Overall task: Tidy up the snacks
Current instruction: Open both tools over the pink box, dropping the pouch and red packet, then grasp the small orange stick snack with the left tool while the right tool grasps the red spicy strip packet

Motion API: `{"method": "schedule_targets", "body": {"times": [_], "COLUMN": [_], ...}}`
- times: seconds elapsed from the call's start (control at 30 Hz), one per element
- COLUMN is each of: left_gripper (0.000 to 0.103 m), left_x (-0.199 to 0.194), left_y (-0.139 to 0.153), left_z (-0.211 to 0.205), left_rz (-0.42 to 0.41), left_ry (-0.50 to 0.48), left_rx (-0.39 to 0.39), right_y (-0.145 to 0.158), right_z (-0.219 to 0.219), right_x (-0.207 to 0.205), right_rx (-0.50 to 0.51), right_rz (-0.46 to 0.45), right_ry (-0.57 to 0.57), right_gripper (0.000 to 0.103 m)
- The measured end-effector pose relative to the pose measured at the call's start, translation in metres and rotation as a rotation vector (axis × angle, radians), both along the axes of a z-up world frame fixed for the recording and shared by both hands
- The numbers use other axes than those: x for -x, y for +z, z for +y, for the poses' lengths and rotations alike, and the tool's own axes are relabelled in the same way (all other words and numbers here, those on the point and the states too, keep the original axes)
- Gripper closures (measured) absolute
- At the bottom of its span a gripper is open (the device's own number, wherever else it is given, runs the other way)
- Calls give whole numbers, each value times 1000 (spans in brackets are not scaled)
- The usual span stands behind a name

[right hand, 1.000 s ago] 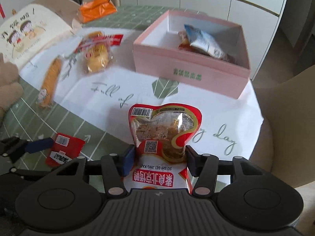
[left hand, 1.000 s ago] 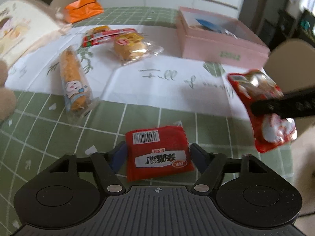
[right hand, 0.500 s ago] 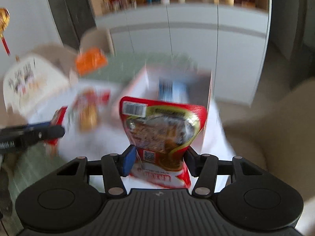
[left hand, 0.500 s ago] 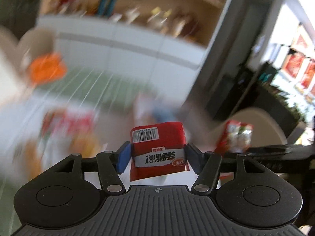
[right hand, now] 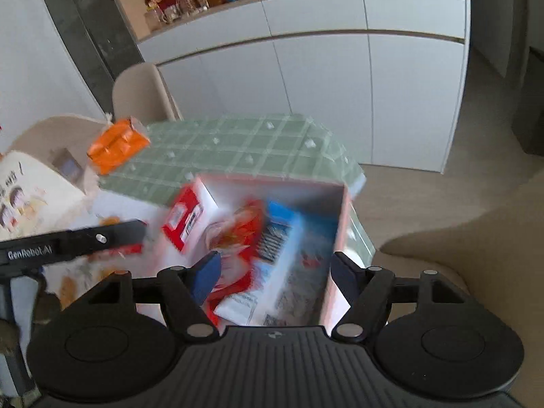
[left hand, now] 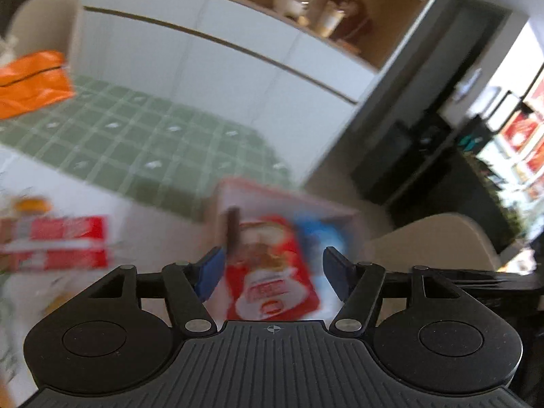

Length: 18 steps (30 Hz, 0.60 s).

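Note:
My left gripper [left hand: 273, 270] is open over the pink box [left hand: 238, 183]. The small red packet [right hand: 183, 221] is out of its jaws and tilts against the box's left wall [right hand: 207, 200], just past the left finger [right hand: 129, 233]. My right gripper [right hand: 275, 270] hangs over the same pink box [right hand: 343, 224] with its jaws opening. The large red pouch [right hand: 238, 234] has left its pads and shows blurred inside the box, beside a blue packet [right hand: 282, 238]. From the left wrist that red pouch [left hand: 272, 272] sits low between the open fingers, touching neither.
An orange packet [left hand: 30, 81] lies at the far left of the green checked tablecloth [left hand: 153, 136]. Red and white packets [left hand: 64, 241] lie left of the box. Beige chairs [left hand: 435, 238] [right hand: 142, 91] stand around the table. White cabinets stand behind it.
Both grippers lifted their packets off the table and carried them over the pink box. The small red packet and the large red pouch have now left the jaws and drop into the box.

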State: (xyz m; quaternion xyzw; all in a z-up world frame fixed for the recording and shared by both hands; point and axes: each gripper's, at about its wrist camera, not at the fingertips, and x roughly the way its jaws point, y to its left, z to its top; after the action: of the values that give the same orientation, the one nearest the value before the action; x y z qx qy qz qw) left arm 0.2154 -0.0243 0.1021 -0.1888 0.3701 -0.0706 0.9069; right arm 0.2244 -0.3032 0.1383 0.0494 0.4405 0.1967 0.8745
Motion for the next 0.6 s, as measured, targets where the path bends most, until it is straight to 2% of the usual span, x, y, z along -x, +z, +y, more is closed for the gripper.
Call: {"method": "schedule_targets", "body": {"times": [0.1,0.23,0.3,0.37,0.5,0.6], "left_gripper": [34,34,34,34,34,36], "left_x": [37,85,109,132,170,194], "left_y": [-9,-12,-11,-9,-10,-18], "left_z": [6,28,45,62,103,134], "left_rz": [-6,13,31,36,88,142], "left_ry": [50,133,202,262,365,424], "left_rx": [-60,-58,-60,-77,-184,-170], "right_y": [-13,-15,-13,-11,-14,-21], "right_z": [3,40,64,92,161,213], "right_x": [18,39,52,61,79,87], "right_rx": [49,128,151,149,145,167], "right_rz": [-7,-59,-87,-106,-133,-121], "right_ry": [24,104,149,197,290,347], "right_gripper": [31,31,30,25,19,19]}}
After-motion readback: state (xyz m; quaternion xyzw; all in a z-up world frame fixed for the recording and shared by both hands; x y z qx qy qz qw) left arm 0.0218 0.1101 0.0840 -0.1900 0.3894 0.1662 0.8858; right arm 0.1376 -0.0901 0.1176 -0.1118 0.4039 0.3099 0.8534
